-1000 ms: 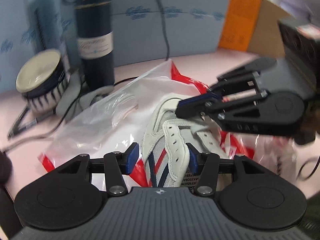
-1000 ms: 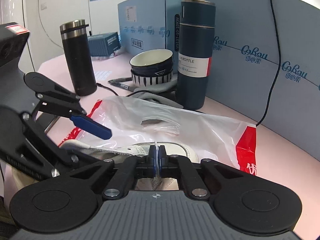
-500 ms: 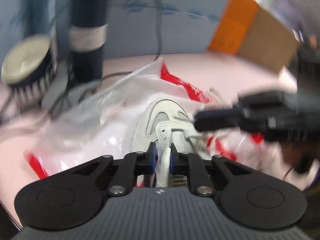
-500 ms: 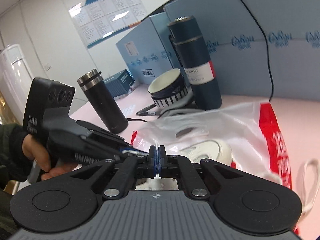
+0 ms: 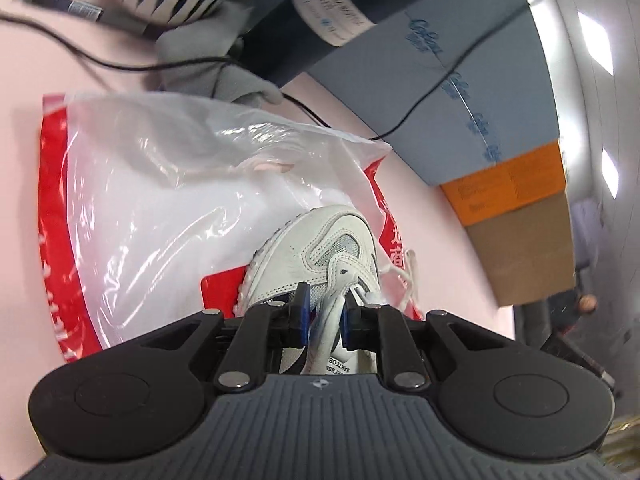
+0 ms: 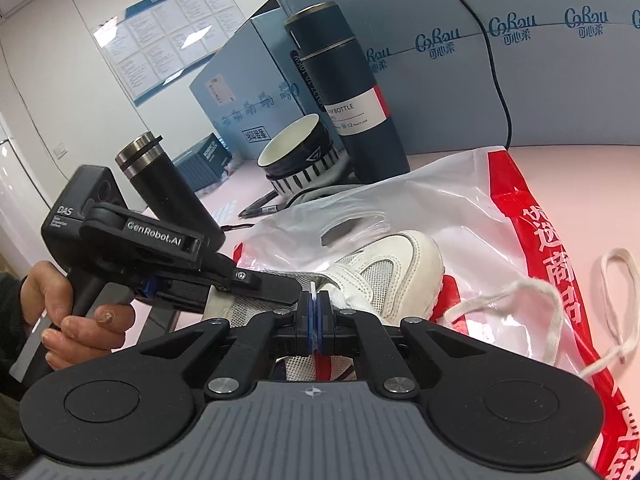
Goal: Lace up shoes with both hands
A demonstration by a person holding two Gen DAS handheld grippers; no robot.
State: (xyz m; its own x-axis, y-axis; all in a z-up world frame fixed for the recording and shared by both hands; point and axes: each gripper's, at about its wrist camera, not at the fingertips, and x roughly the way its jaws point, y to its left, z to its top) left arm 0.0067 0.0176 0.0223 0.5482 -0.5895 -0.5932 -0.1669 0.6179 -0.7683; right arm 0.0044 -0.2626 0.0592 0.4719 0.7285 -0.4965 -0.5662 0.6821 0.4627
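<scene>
The shoe [image 5: 320, 248] is lying on a shiny bag [image 5: 160, 200] on the pink table [image 5: 424, 216]. It is white with soft stitched leather and grey mesh on top, and its toe is round. The bag is thin crinkly plastic, white with red edges.

The left claw [image 5: 325, 312] is sitting right over the shoe's lace part, with its blue pads pinching a flat white strip of the shoe there. The right claw [image 6: 314, 316] is pressing its pads tight together on a thin white bit, likely the lace [image 6: 560, 300]. The lace is a soft, fuzzy white cord, looping loose over the bag beside the shoe.

A hand [image 6: 80, 320] is holding the left claw's black handle. Behind the bag a tall dark bottle [image 6: 344, 92] and a striped bowl [image 6: 298, 160] are standing by blue boxes [image 6: 520, 60].
</scene>
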